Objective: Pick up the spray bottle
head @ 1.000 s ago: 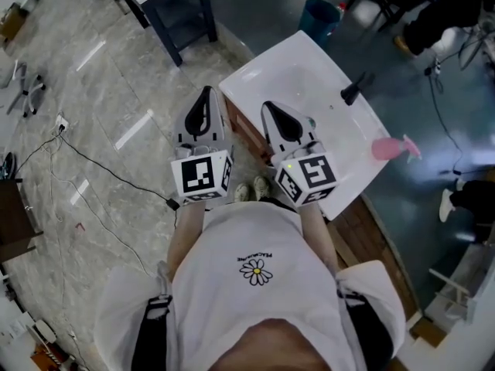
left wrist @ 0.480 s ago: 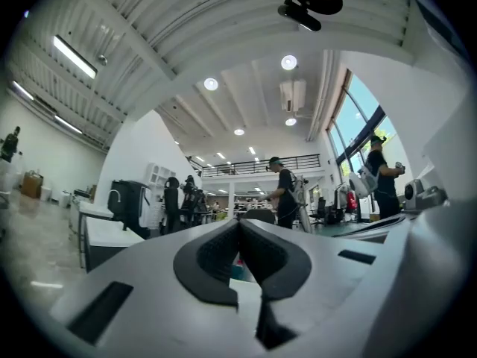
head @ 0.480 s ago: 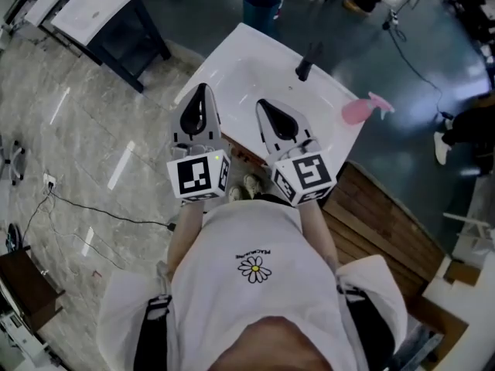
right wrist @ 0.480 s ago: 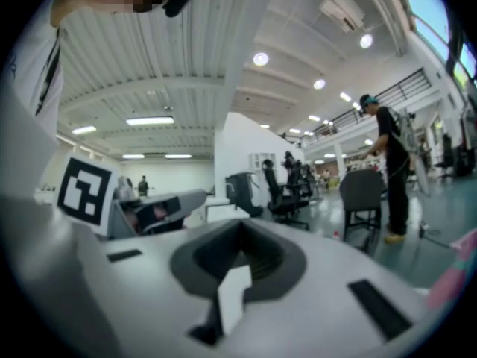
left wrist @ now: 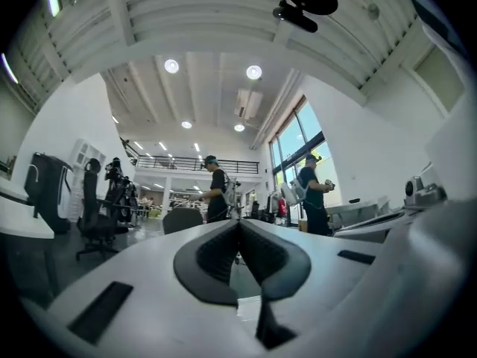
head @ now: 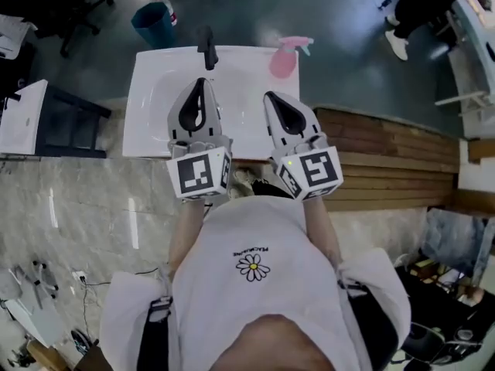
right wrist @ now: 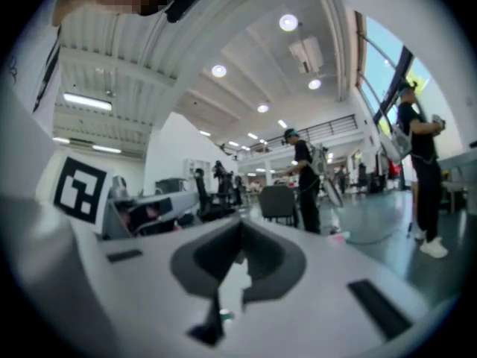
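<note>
Swung round, left gripper (head: 199, 86) and right gripper (head: 273, 99) now point level over the sink (head: 153, 99), jaws pressed together, empty.

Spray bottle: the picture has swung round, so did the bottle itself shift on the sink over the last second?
No. The spray bottle still stands at the same corner of the sink, right of the faucet.

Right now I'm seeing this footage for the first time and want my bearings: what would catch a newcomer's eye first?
The pink spray bottle stands out at the far right corner of the white sink, with a black tap at its far edge. Nearer, the left tongs and right tongs point side by side over the sink, both shut and empty, short of the bottle.
</note>
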`<state>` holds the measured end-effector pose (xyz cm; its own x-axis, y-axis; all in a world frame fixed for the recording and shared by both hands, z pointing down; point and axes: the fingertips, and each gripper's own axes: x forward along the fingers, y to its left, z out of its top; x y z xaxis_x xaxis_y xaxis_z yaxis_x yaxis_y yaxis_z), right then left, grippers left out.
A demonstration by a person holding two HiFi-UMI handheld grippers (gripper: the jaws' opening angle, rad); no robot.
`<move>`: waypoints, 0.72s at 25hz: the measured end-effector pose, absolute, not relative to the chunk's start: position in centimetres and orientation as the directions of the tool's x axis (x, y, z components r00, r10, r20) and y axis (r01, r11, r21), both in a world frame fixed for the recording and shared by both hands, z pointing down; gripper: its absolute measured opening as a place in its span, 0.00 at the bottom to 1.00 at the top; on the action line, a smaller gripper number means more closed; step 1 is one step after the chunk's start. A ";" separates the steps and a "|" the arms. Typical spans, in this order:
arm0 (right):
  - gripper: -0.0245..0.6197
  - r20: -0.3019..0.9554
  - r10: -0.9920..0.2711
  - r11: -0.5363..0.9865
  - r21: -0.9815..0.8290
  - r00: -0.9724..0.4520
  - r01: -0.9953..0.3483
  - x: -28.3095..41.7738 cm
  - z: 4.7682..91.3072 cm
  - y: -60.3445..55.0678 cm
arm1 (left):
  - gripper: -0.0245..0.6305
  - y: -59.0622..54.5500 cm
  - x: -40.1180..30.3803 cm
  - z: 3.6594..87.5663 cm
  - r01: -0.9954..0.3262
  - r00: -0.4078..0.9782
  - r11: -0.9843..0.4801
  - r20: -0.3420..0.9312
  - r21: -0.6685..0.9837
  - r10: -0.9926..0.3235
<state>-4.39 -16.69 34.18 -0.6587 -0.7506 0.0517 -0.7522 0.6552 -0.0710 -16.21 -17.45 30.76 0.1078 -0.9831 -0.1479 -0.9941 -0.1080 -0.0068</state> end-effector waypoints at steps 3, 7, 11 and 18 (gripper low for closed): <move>0.08 0.051 -0.796 0.599 -0.085 -0.604 -0.796 -1.3 34.3 -17.1 | 0.07 -18.3 -13.2 30.9 -0.985 0.172 -0.172 -0.142 -0.010 -0.975; 0.08 0.045 -0.830 0.551 -0.093 -0.557 -0.829 1.1 34.3 -17.2 | 0.07 -18.7 -10.9 31.3 -0.977 0.214 -0.215 -0.122 -0.005 -0.969; 0.08 0.043 -0.834 0.545 -0.091 -0.550 -0.834 1.6 34.5 -17.3 | 0.07 -19.1 -10.3 31.5 -0.974 0.227 -0.227 -0.134 -0.019 -0.965; 0.09 0.069 -0.830 0.549 -0.076 -0.553 -0.833 1.6 35.0 -19.6 | 0.07 -19.5 -11.1 31.7 -0.980 0.197 -0.197 -0.121 -0.013 -0.973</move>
